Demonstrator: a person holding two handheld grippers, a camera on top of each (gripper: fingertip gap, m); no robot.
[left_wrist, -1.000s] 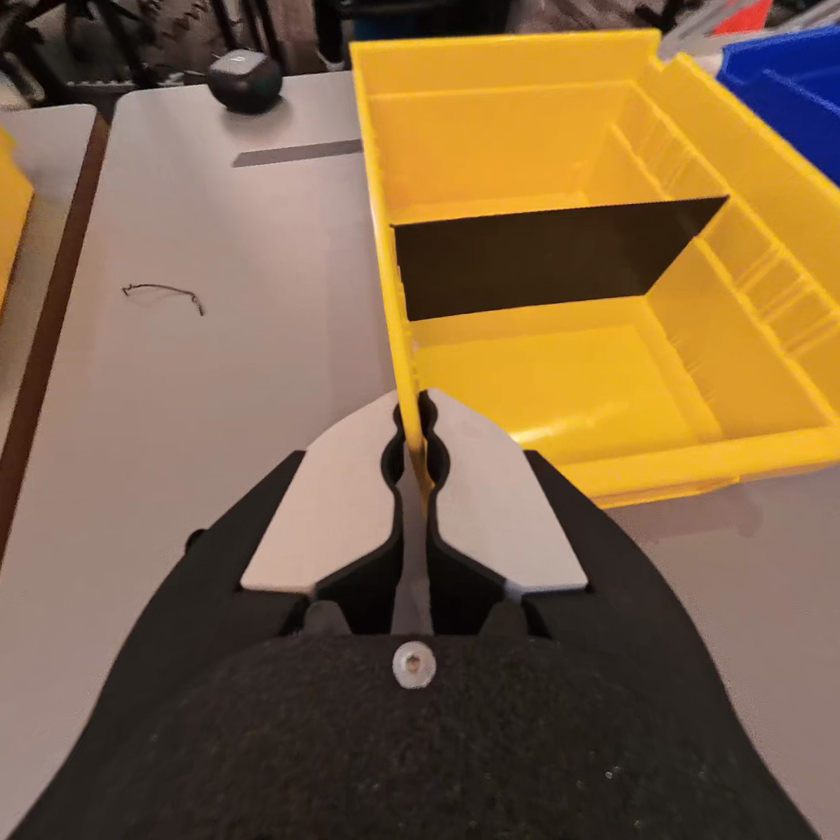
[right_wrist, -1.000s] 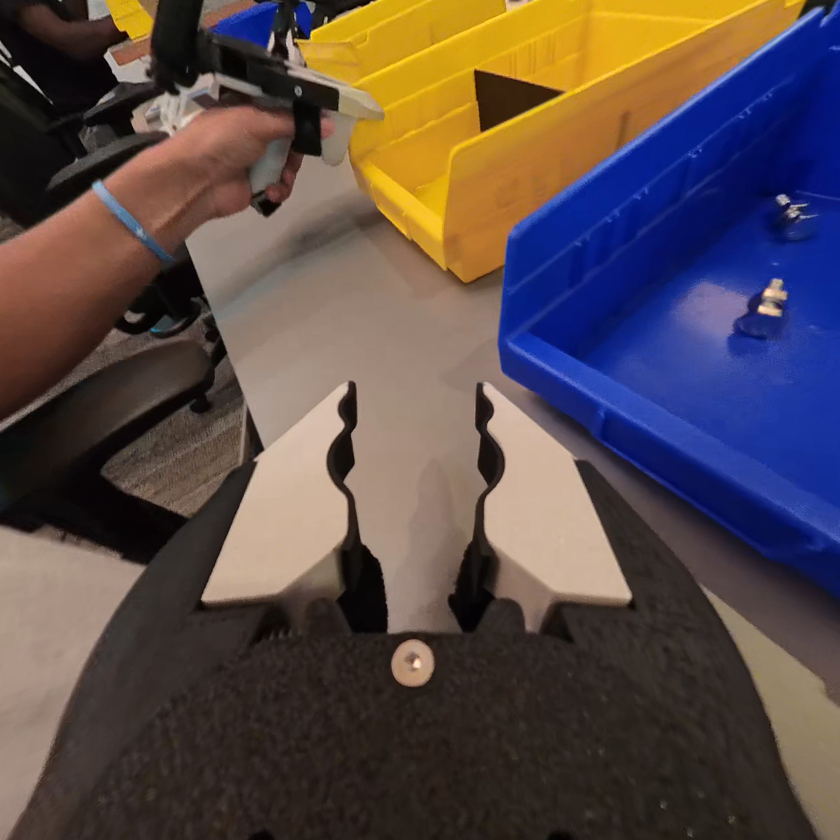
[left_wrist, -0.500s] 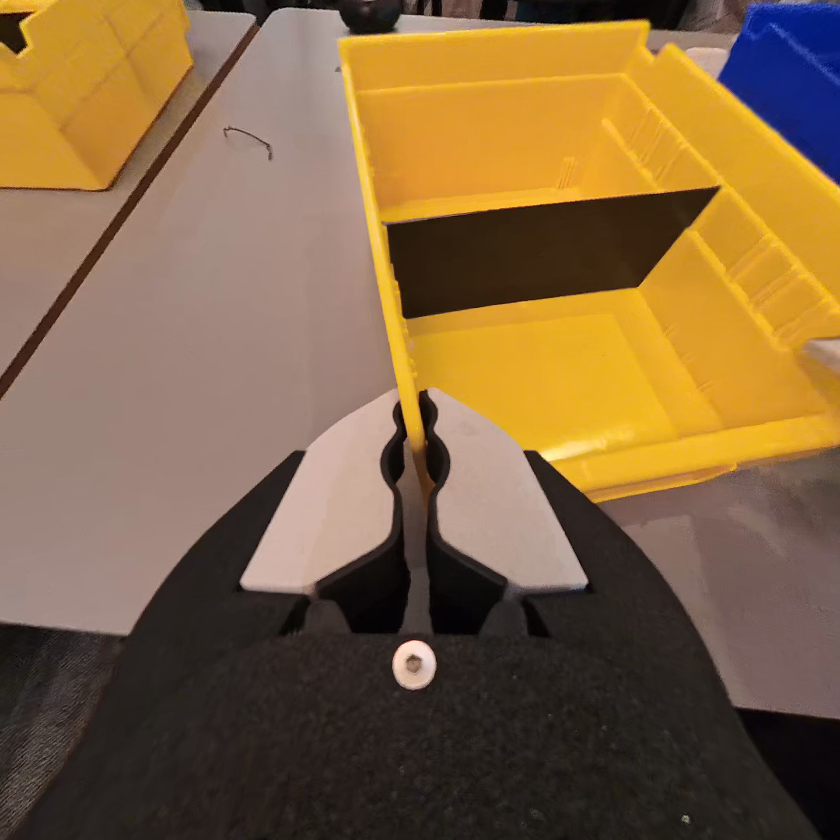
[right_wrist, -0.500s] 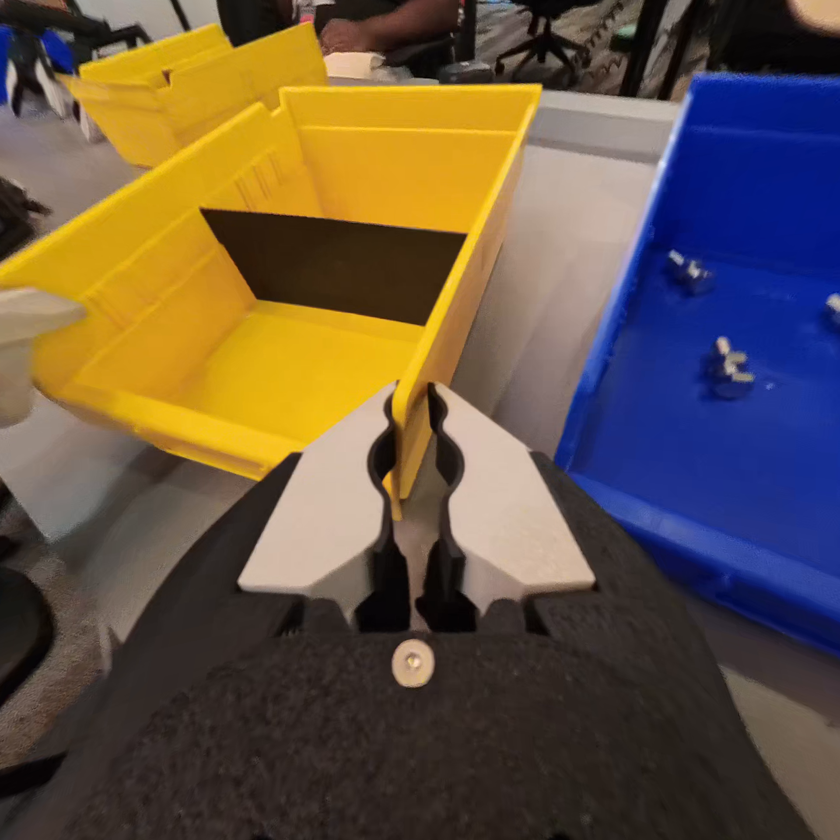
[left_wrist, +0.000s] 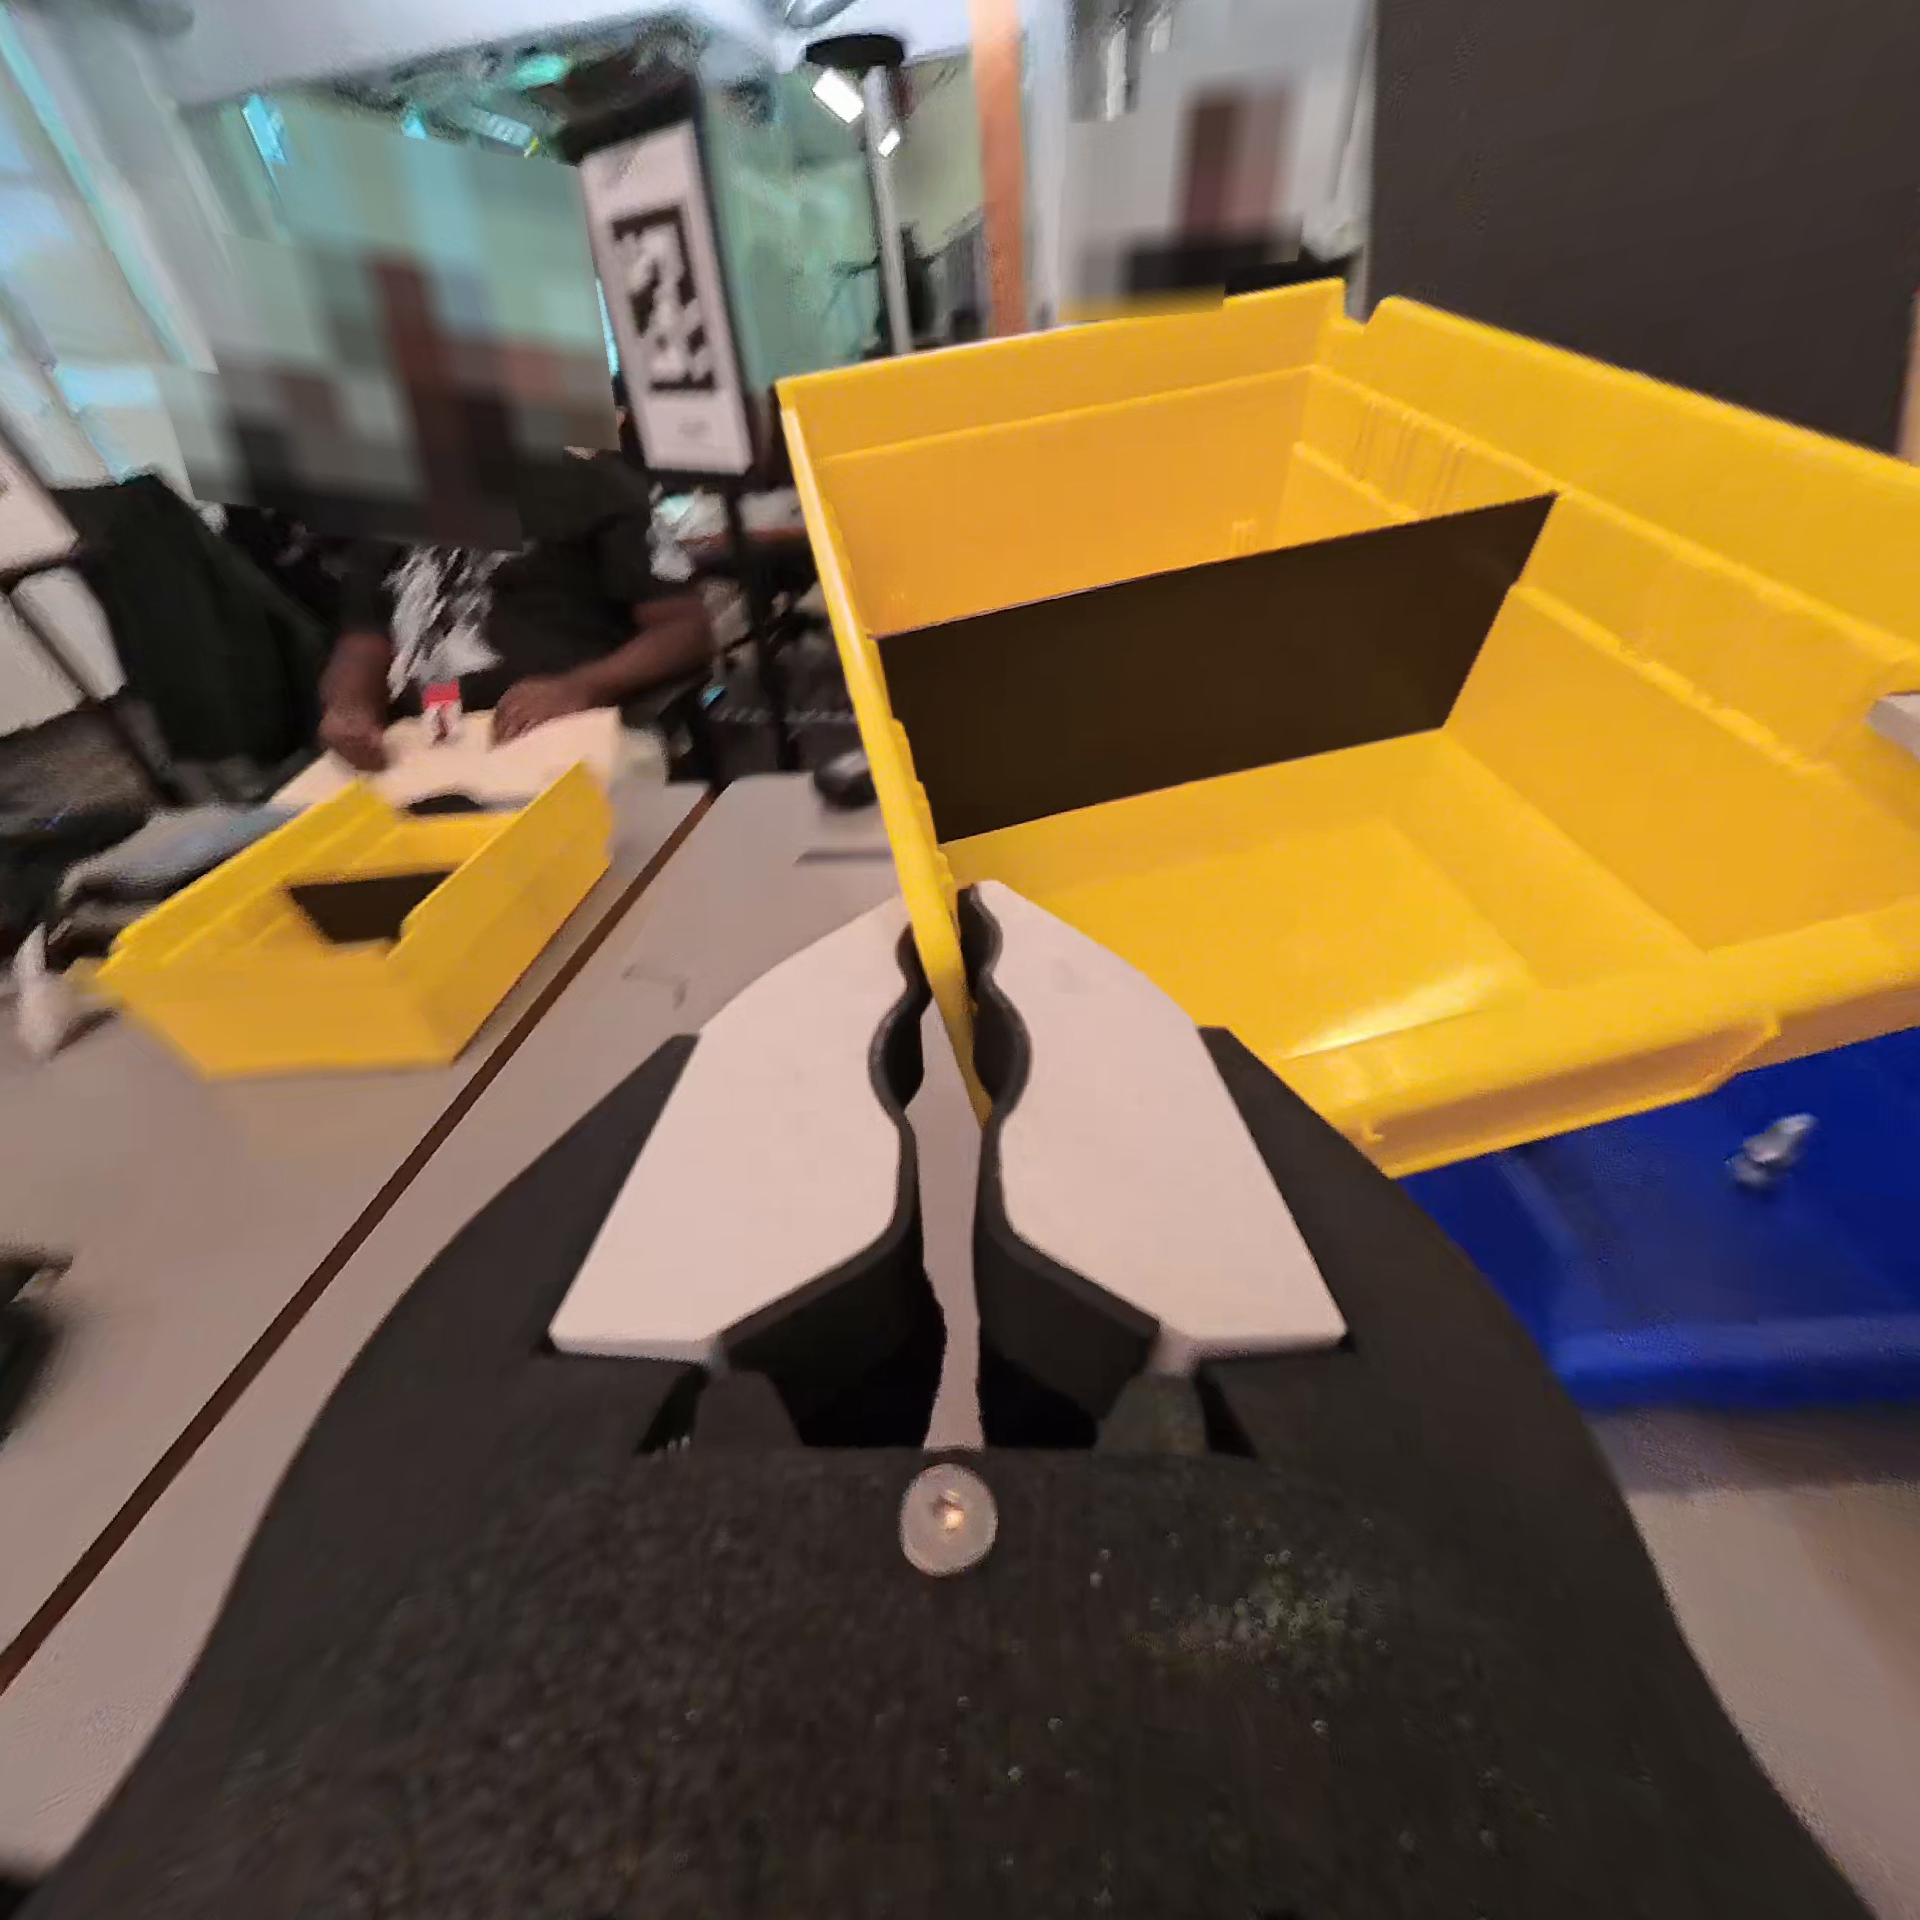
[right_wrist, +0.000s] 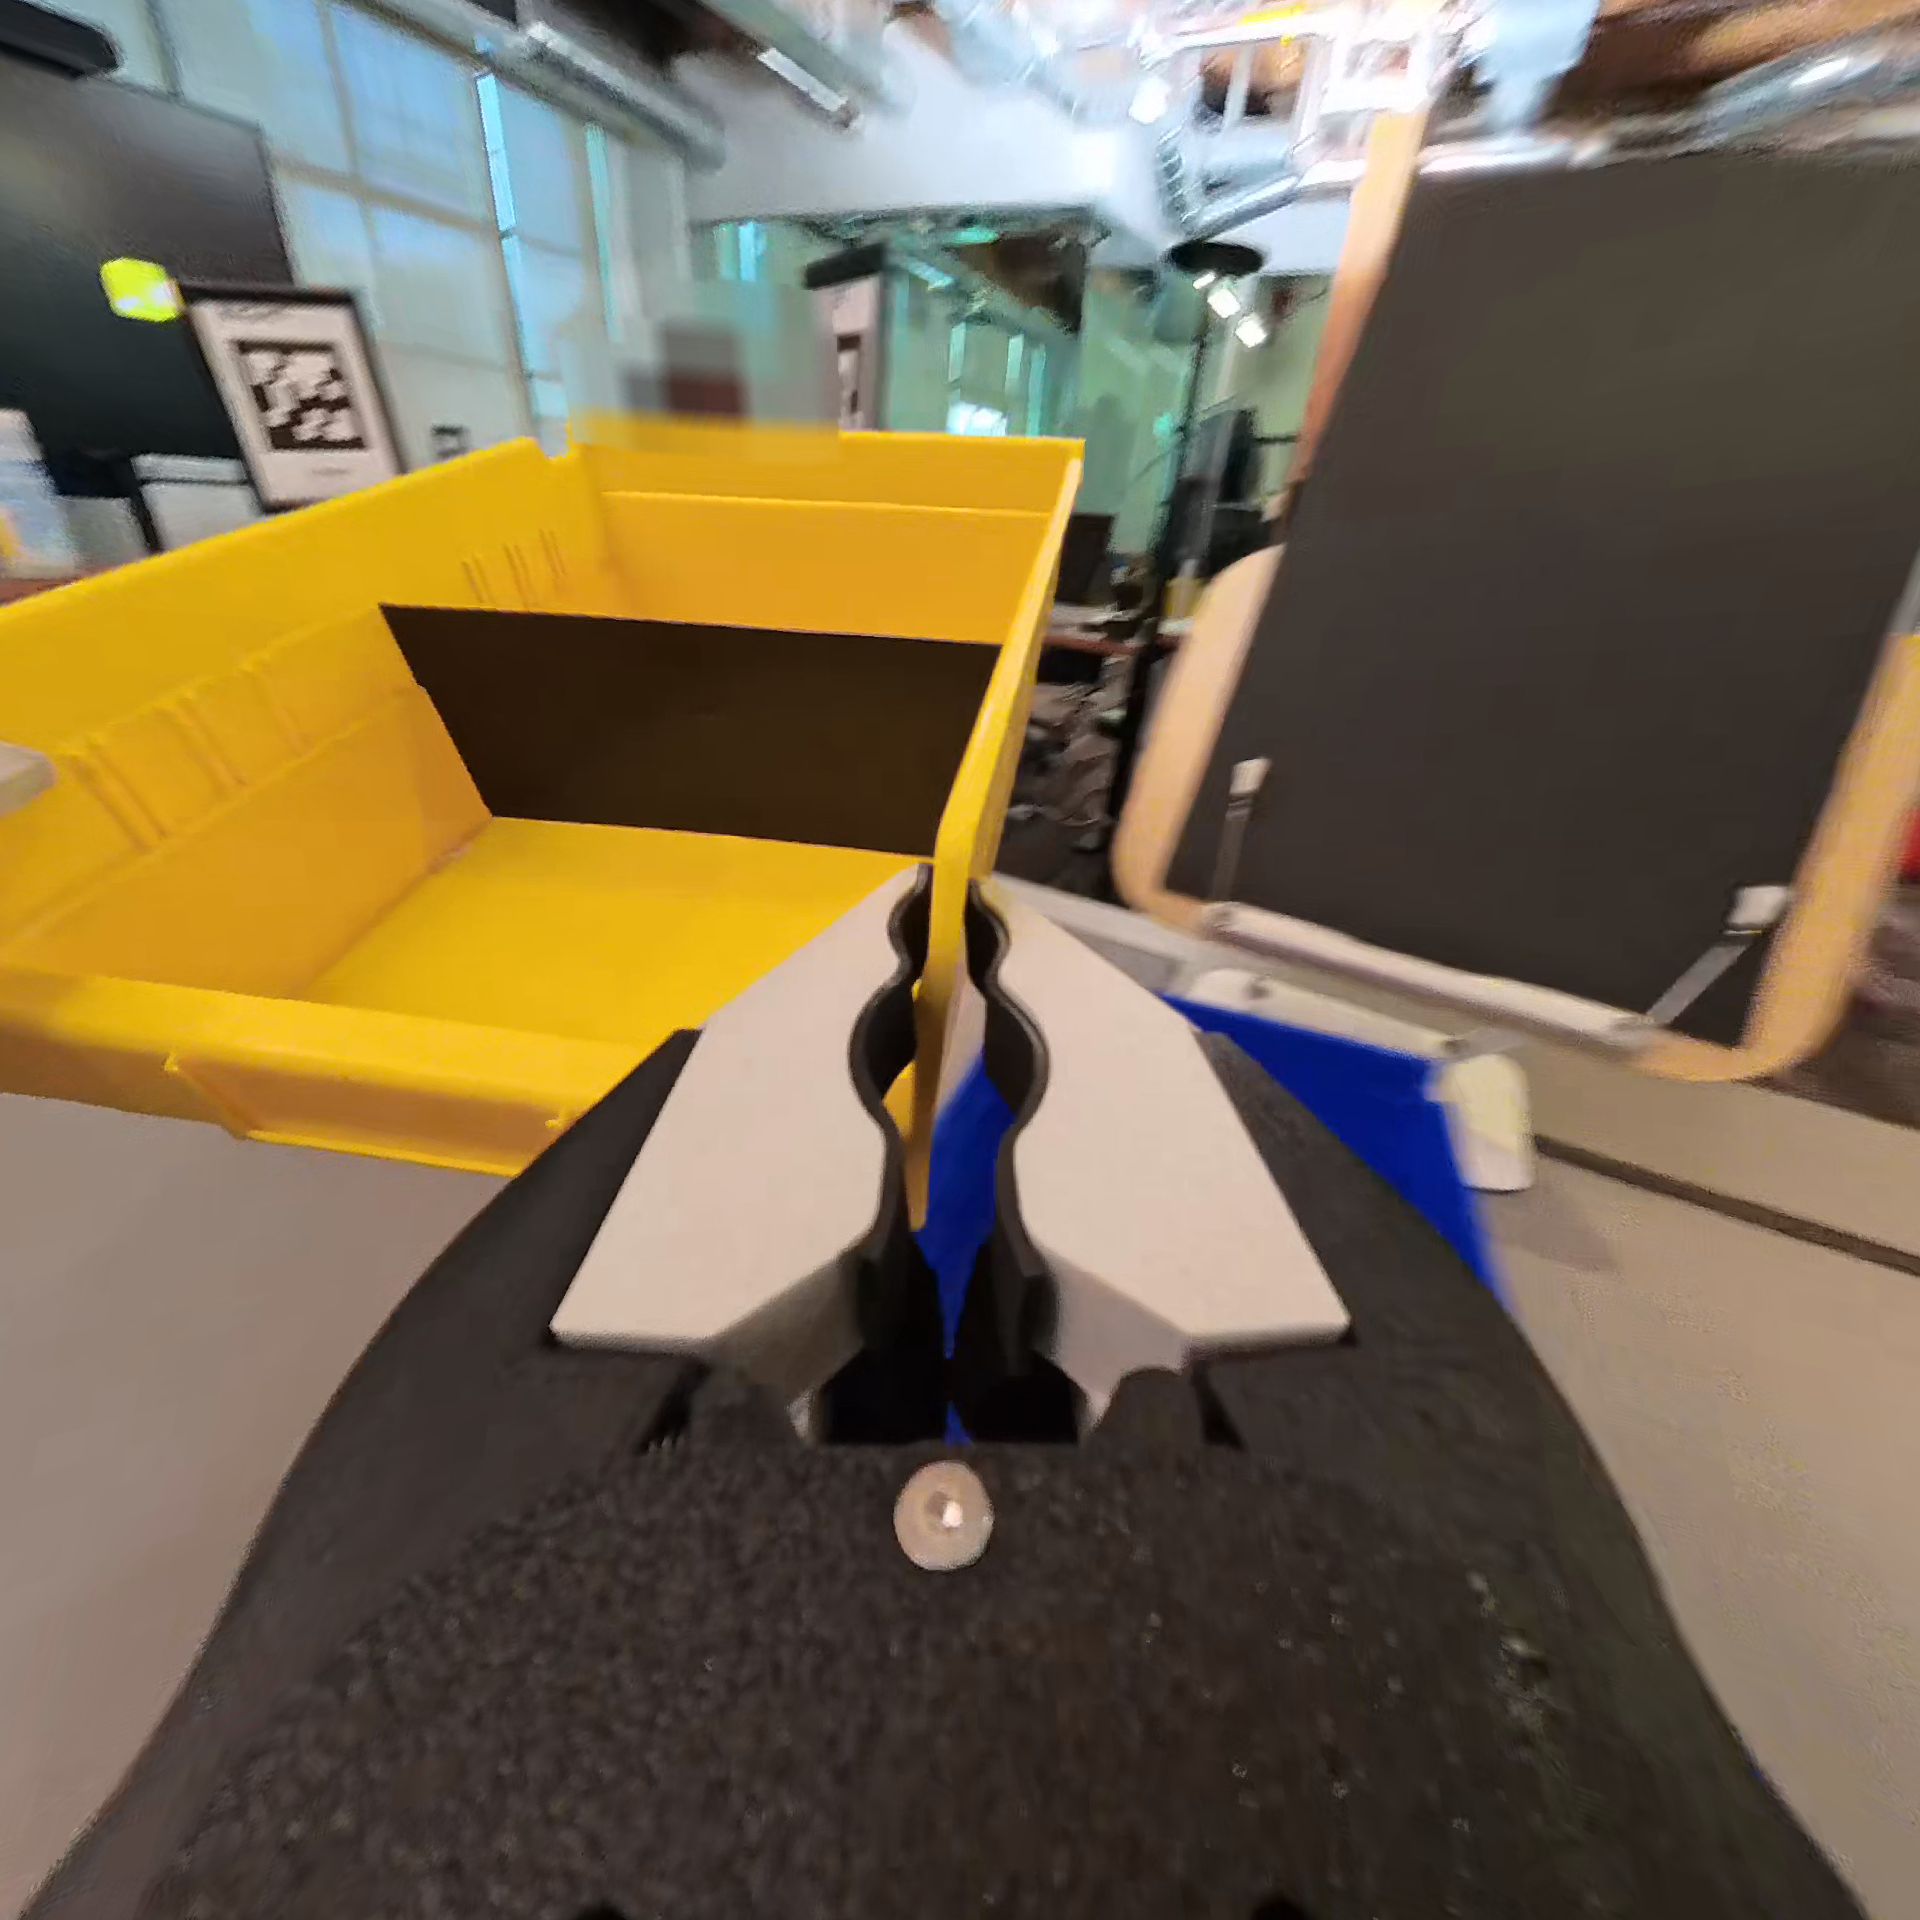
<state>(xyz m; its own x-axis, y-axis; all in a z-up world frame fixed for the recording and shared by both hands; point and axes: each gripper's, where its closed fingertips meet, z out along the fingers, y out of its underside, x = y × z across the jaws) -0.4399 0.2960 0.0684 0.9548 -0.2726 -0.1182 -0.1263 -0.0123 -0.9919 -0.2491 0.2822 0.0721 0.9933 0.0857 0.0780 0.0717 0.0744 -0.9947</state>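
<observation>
A yellow plastic bin (left_wrist: 1351, 935) with a black divider (left_wrist: 1195, 675) across its middle is held up off the table, above a blue bin (left_wrist: 1662, 1247). My left gripper (left_wrist: 940, 925) is shut on the bin's left wall near its front corner. My right gripper (right_wrist: 945, 904) is shut on the bin's right wall (right_wrist: 977, 790). The yellow bin (right_wrist: 520, 935) looks empty in both views. The blue bin (right_wrist: 1351, 1091) shows below and behind it in the right wrist view, with a small metal part (left_wrist: 1766, 1143) on its floor.
A second yellow bin (left_wrist: 353, 935) sits on the neighbouring table at the left. A person (left_wrist: 520, 623) sits behind it. A dark panel with a wooden frame (right_wrist: 1558, 623) stands at the right. The grey table (left_wrist: 260, 1247) runs under both grippers. The tips of one gripper are about 20 cm away from the tips of the other.
The right gripper closed on the bin's right wall. Both grippers then lifted the yellow bin off the table and carried it over the blue bin; both views now look up into the room.
</observation>
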